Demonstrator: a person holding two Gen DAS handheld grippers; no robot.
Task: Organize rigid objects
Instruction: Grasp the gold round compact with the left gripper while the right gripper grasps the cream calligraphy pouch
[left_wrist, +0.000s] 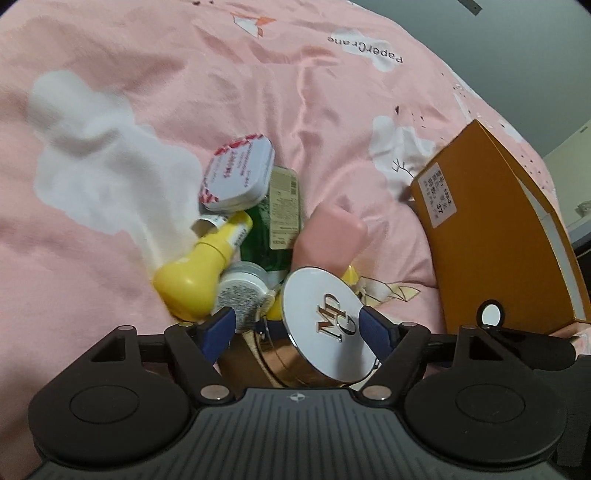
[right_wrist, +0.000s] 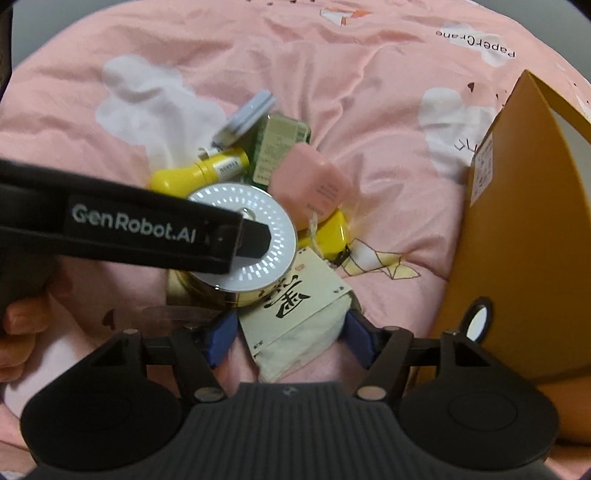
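Round white-lidded gold tin (left_wrist: 325, 332) lies tilted in the clutter on the pink bed (left_wrist: 110, 258), between the spread left claw (left_wrist: 299, 328); soft bedding could let it roll aside. Right claw (right_wrist: 288, 332) straddles a cream pouch (right_wrist: 299, 325), seemingly unpinched.

Small jars, bottles and tins (left_wrist: 255, 221) lie heaped (perhaps overlapping) beside an orange box (left_wrist: 495, 236).

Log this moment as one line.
left gripper: open around gold compact | right gripper: open around cream pouch | orange box: empty-side up

Left hand-held gripper (left_wrist: 297, 326), right hand-held gripper (right_wrist: 288, 332): jaws apart, angled down.
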